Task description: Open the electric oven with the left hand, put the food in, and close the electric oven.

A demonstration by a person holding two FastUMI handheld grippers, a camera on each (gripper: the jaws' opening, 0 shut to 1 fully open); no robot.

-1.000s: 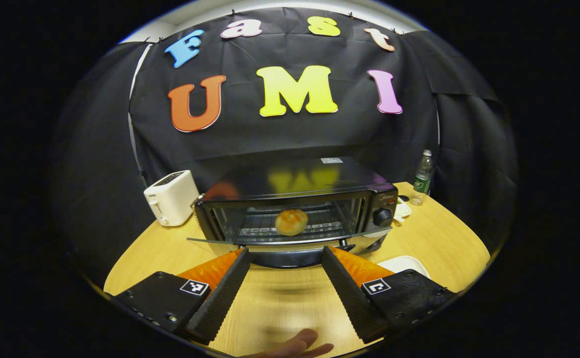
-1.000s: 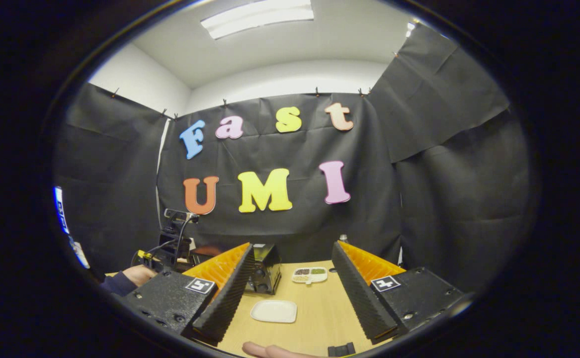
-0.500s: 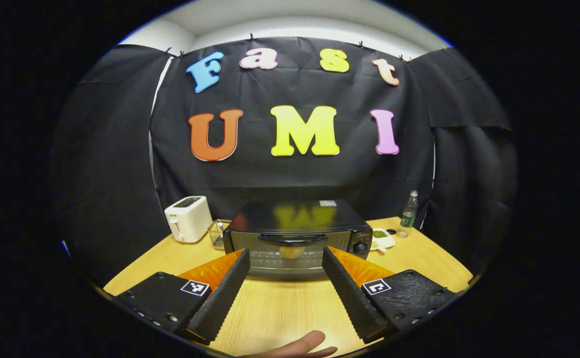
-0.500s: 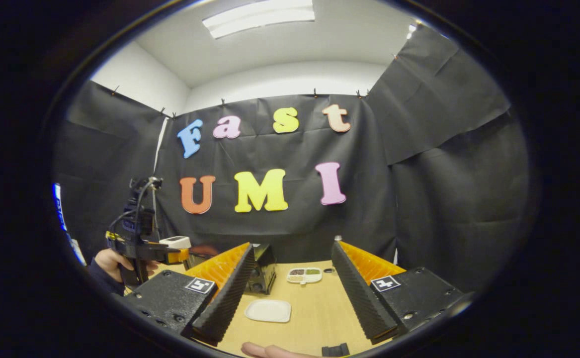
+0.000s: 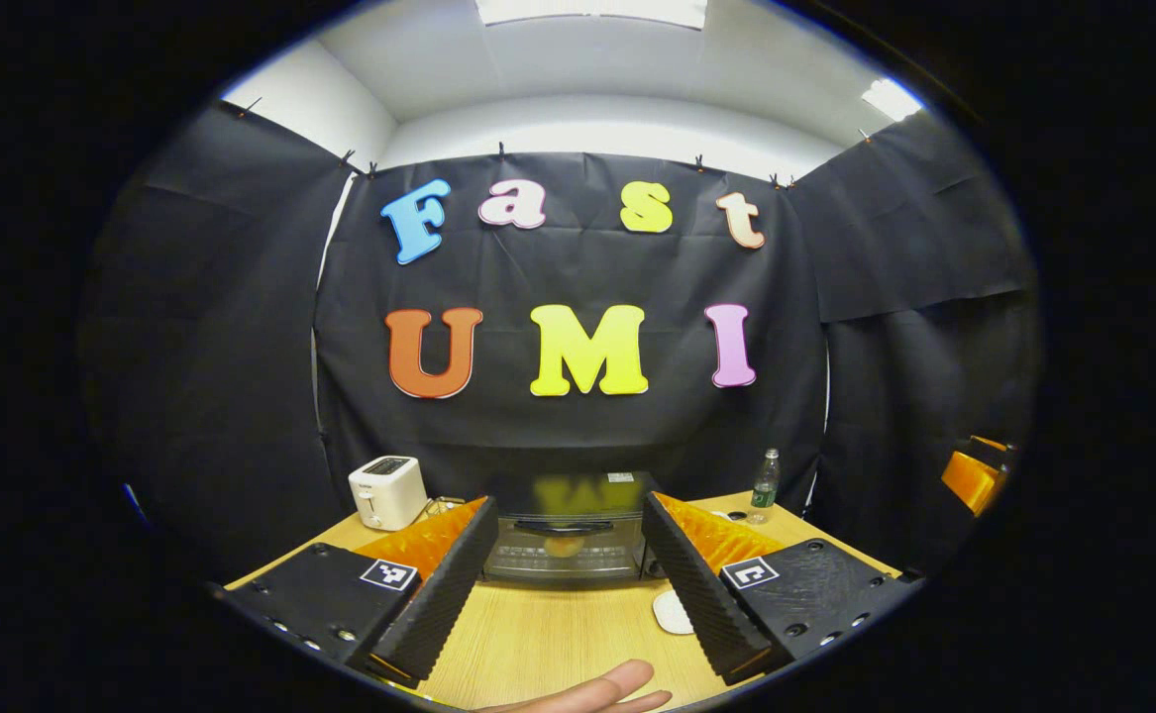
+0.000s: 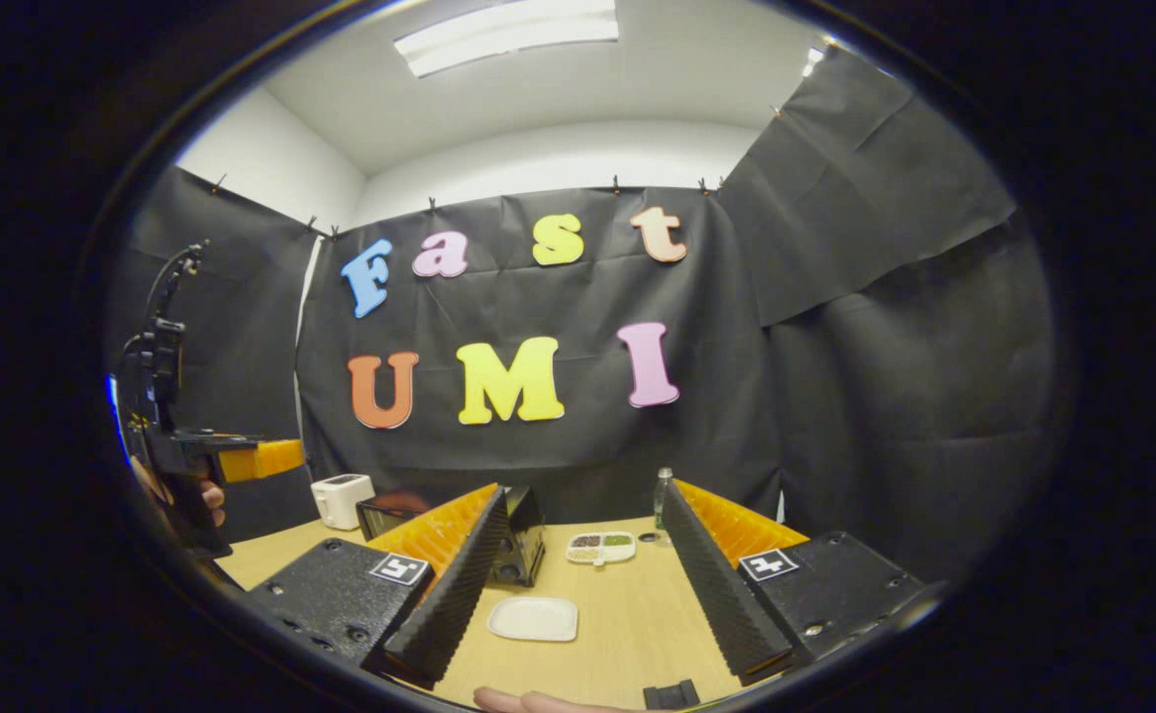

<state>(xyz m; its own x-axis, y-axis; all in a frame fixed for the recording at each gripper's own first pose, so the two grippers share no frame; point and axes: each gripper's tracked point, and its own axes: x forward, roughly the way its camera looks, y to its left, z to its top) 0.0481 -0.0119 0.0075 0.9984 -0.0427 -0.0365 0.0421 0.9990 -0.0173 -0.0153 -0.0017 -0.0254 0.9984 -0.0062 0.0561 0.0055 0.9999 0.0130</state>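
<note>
The black electric oven (image 5: 563,540) stands at the back of the wooden table (image 5: 538,634) with its glass door shut. A round golden bun (image 5: 563,547) shows dimly through the glass. My left gripper (image 5: 570,584) is open and holds nothing; it hangs well back from the oven and above the table. In the right gripper view, the oven's knob side (image 6: 520,535) peeks past my left finger. My right gripper (image 6: 578,584) is open and bare over the table. The left gripper (image 6: 261,458) is raised at the far left, held by a hand.
A white toaster (image 5: 386,491) sits left of the oven and a water bottle (image 5: 762,485) to its right. A white plate (image 6: 533,619) lies before my right gripper, and a divided dish (image 6: 600,548) farther back. A person's finger (image 5: 587,688) shows at the bottom edge.
The oven door, open a second ago, is now shut with the bun inside. My left gripper has drawn back and risen away from the oven. The right gripper has barely moved.
</note>
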